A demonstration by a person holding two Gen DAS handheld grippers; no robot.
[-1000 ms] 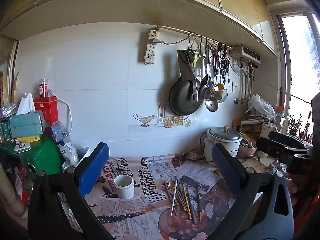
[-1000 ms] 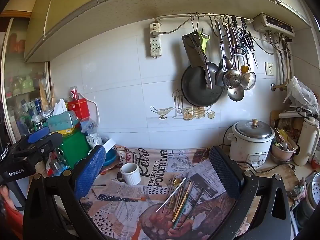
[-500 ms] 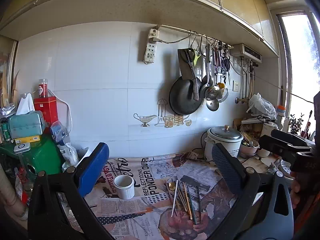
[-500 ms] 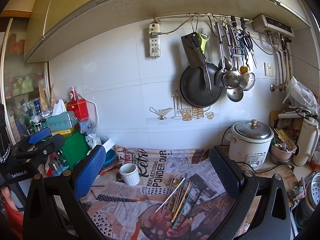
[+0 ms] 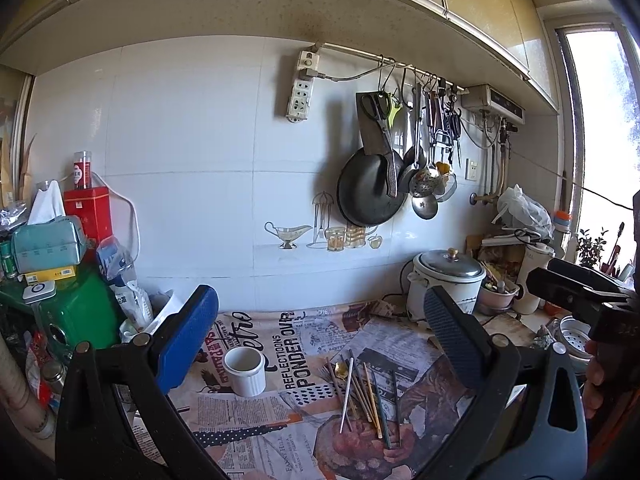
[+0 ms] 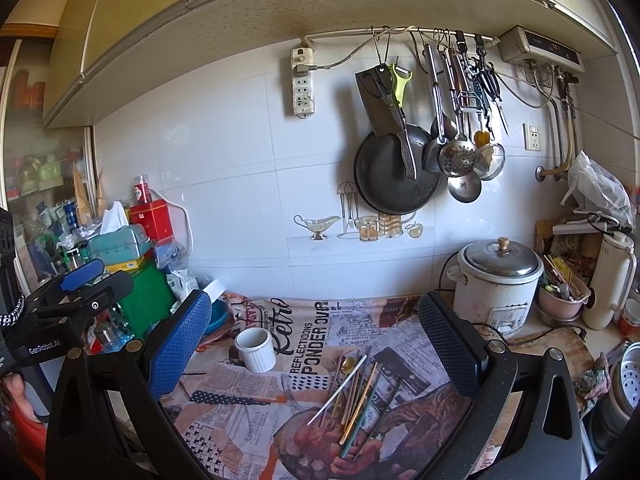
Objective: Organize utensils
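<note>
You hold both the left gripper and right gripper wide, empty (likely pre-grasp), with the loose utensils just right of the white cup.

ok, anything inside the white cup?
The white cup stands upright; the part of its interior that shows looks empty. Its bottom is hidden by the rim. The utensils lie loose beside it.

Counter (newsprint cloth) bears utensils.
</note>
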